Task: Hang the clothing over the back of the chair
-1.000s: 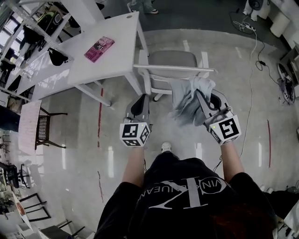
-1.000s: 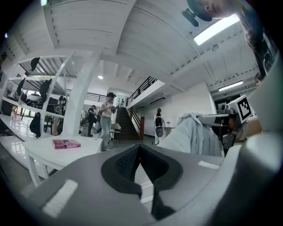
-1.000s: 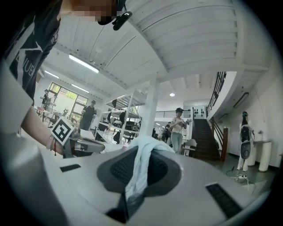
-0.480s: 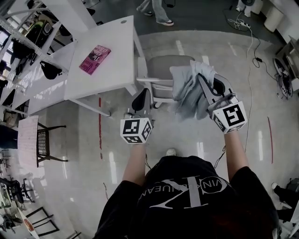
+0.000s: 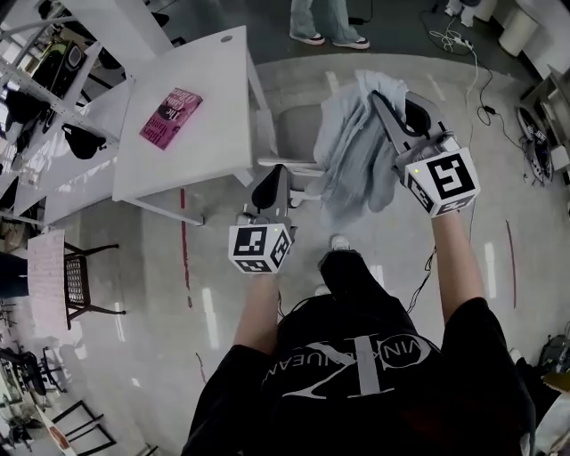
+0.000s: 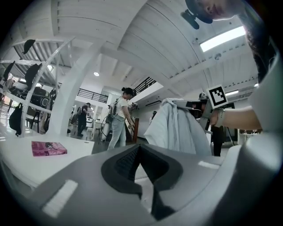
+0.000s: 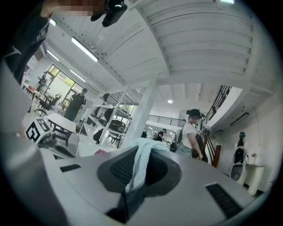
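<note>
In the head view my right gripper (image 5: 381, 100) is held high, shut on a light grey-blue garment (image 5: 352, 156). The garment hangs in folds over the right part of the grey office chair (image 5: 297, 134) and hides much of it. The right gripper view shows a strip of that cloth (image 7: 140, 163) pinched between the jaws of the right gripper (image 7: 142, 154). My left gripper (image 5: 273, 174) sits lower and to the left, near the chair's back rail, shut with nothing in it. From the left gripper (image 6: 138, 149) view, the garment (image 6: 177, 128) hangs at the right.
A white table (image 5: 214, 134) stands left of the chair with a pink book (image 5: 169, 116) on it. Shelving (image 5: 40, 67) fills the far left. Another person's legs (image 5: 325, 22) stand beyond the chair. Cables (image 5: 468, 53) trail on the floor at right.
My right gripper has lifted the garment higher and forward, over the chair. I have stepped closer to the chair. The left gripper has stayed in about the same place.
</note>
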`<action>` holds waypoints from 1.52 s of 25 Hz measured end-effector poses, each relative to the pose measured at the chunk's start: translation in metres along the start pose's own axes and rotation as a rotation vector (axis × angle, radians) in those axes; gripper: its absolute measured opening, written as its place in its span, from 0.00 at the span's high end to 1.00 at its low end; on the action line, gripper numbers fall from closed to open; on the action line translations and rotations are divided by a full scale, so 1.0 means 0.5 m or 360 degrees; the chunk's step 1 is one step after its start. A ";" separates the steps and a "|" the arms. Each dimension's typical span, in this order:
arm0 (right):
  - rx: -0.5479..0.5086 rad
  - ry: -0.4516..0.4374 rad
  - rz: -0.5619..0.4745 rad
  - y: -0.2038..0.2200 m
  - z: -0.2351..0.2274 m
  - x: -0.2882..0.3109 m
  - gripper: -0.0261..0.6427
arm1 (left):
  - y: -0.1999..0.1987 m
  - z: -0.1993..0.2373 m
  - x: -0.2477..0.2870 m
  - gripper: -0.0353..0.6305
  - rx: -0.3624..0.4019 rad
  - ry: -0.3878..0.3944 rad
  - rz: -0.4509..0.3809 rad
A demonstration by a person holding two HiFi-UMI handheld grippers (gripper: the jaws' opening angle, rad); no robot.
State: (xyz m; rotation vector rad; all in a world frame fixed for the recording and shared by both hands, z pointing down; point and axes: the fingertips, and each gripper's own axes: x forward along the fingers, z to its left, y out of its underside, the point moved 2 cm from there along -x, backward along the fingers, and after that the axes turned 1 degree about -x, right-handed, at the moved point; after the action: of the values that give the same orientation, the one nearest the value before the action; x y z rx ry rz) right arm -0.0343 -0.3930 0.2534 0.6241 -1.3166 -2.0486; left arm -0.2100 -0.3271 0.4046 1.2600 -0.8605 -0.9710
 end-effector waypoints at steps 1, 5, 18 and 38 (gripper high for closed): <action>-0.0019 -0.0001 -0.0009 -0.001 -0.009 0.013 0.90 | 0.001 0.006 0.006 0.93 0.0006 -0.0006 0.0000; -0.0051 -0.0012 -0.0041 0.001 -0.043 0.076 0.90 | -0.008 0.041 0.043 0.93 0.0014 -0.0045 -0.0008; -0.0003 -0.0253 0.0289 0.206 -0.054 0.259 0.90 | 0.017 0.115 0.155 0.93 -0.0025 -0.0142 0.0022; -0.0058 -0.0770 0.1087 0.485 0.104 0.247 0.84 | 0.048 0.172 0.154 0.93 -0.0088 -0.0260 0.0074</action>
State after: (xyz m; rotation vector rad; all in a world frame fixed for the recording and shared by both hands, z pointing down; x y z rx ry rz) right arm -0.0968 -0.5245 0.4893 -0.3424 -1.4803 -1.6744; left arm -0.2587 -0.4289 0.4389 1.1200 -0.9790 -1.0642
